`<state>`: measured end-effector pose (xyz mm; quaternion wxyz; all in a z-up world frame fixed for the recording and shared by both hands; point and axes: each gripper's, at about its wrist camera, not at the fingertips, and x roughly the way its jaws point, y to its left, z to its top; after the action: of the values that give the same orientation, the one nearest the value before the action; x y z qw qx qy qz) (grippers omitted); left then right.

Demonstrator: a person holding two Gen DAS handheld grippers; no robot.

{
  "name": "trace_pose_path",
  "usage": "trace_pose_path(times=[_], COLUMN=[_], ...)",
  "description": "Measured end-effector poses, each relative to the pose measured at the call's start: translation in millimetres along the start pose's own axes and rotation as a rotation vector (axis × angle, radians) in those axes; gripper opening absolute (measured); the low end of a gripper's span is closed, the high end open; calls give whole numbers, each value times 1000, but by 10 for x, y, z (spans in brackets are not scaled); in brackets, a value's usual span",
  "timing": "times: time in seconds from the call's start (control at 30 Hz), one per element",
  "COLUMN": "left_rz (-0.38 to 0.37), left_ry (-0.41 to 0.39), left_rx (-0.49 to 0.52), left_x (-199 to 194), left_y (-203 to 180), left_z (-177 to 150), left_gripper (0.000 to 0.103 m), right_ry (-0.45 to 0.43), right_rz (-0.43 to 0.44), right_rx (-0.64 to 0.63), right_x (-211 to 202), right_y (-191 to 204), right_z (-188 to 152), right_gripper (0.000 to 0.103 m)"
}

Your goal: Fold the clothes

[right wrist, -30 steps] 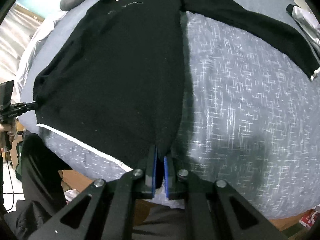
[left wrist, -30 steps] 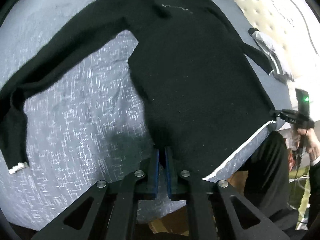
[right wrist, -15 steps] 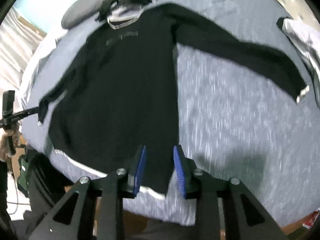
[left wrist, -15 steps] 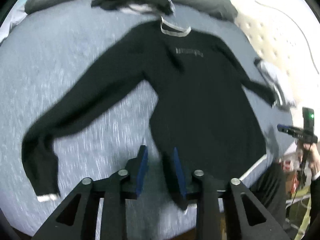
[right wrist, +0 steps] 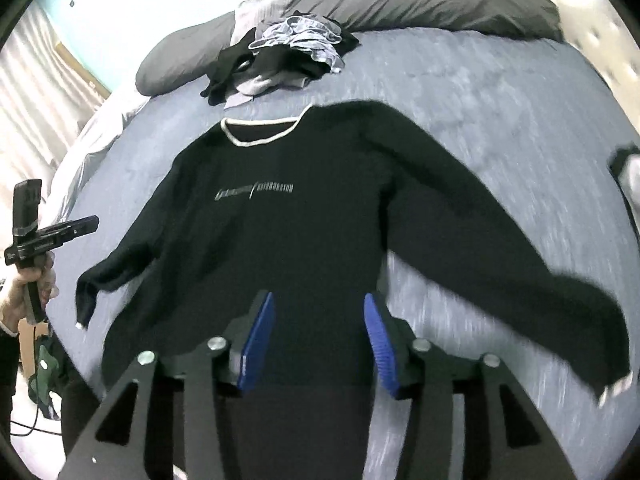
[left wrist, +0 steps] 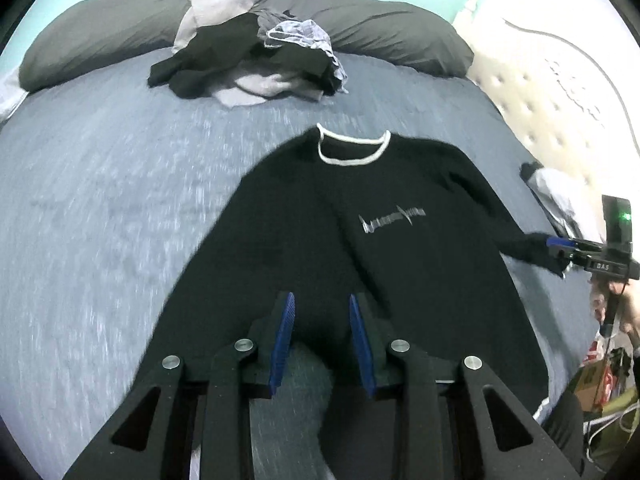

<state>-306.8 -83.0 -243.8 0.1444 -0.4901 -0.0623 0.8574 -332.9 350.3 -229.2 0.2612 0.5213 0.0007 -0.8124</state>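
A black long-sleeved sweater (left wrist: 384, 264) with a white collar (left wrist: 352, 160) and grey chest print lies face up on the grey-blue bed (left wrist: 100, 200). Both sleeves slant outward toward the near edge. My left gripper (left wrist: 321, 300) hovers open above the lower left of the sweater, its blue pads (left wrist: 283, 336) holding nothing. My right gripper (right wrist: 318, 300) hangs open over the lower body of the sweater (right wrist: 304, 248), also with nothing between its pads. The left wrist view shows the right gripper (left wrist: 580, 250) beside the right sleeve's end. The right wrist view shows the left gripper (right wrist: 52, 236) near the left cuff (right wrist: 84, 308).
A pile of black, grey and lilac clothes (left wrist: 256, 60) lies at the far end, in front of dark grey pillows (left wrist: 400, 32). A cream tufted headboard (left wrist: 560, 100) runs along the right. A small grey garment (left wrist: 552, 196) sits at the bed's right edge. Floor clutter (left wrist: 600, 380) lies below the near corner.
Both grippers were shut on the sweater's hem a second ago. They have opened, let it go and drawn back and up, so the whole sweater now shows.
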Motion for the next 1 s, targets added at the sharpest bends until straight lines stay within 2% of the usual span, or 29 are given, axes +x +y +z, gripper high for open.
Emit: trace_pose_path(times=[0.17, 0.3, 0.5, 0.63, 1.0], left_rz=[21, 36, 54, 53, 55], left_ry=[-6, -5, 13, 21, 63], left_rx=[37, 47, 69, 91, 148], left_x=[362, 661, 1046, 1239, 1680], left_y=[89, 197, 291, 322, 349], left_z=[456, 800, 1121, 1255, 1295], left_gripper=[36, 40, 43, 48, 48], right_ry=[-13, -23, -30, -21, 61], right_rz=[-30, -54, -110, -134, -173], right_rx=[-40, -71, -121, -164, -279], right_x=[374, 673, 1121, 1321, 1829], right_y=[-54, -96, -180, -248, -312], right_z=[544, 980, 1571, 1766, 1988], right_gripper=[51, 59, 60, 60, 60])
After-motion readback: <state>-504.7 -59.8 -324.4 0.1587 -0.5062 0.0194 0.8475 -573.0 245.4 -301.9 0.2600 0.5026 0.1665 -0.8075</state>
